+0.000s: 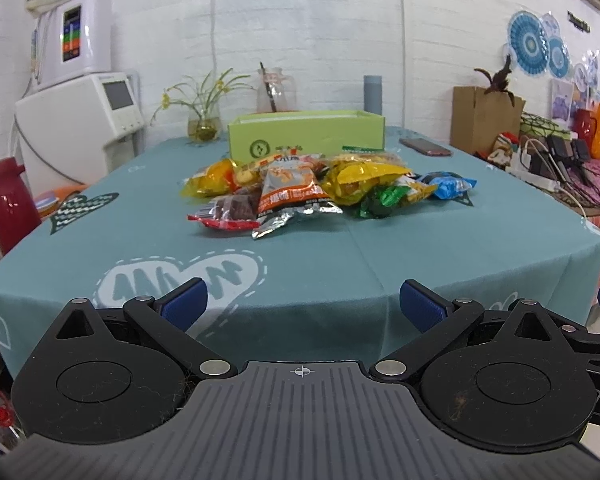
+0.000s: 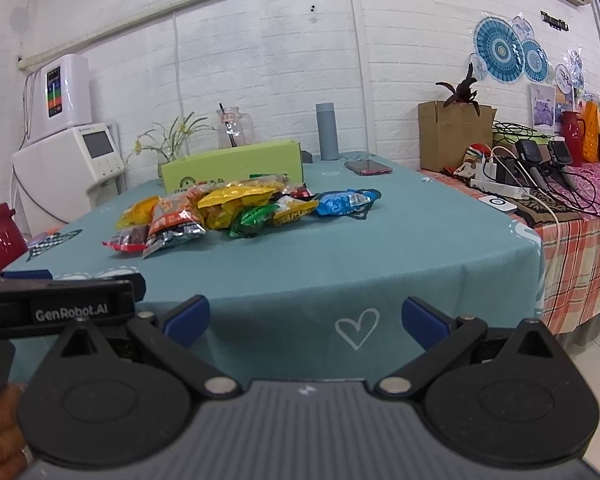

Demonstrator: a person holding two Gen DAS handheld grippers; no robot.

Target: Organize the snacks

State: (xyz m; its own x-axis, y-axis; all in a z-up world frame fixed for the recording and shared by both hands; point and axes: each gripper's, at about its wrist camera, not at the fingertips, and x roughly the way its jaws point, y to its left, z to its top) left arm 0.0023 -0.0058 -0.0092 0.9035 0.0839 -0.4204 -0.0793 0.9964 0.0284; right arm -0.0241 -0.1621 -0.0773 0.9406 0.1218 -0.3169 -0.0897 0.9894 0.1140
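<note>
Both grippers, left (image 1: 303, 306) and right (image 2: 305, 320), hover with jaws apart and empty at the table (image 1: 340, 280) edge, snacks (image 1: 320, 186) piled well ahead before a green box (image 1: 306, 136).

green box (image 1: 306, 136) interior hidden, lower front behind snack packets (image 1: 324, 188)

Both cams sit low, off the near edge of the teal cloth-covered bench (image 1: 140, 240), facing the white brick wall. Left wrist cam looks straight at the heap of bright foil snack packets (image 1: 320, 188); right wrist cam sits further right, angled left. Shared: packets (image 2: 236, 212), open green cardboard box (image 1: 306, 136).
</note>
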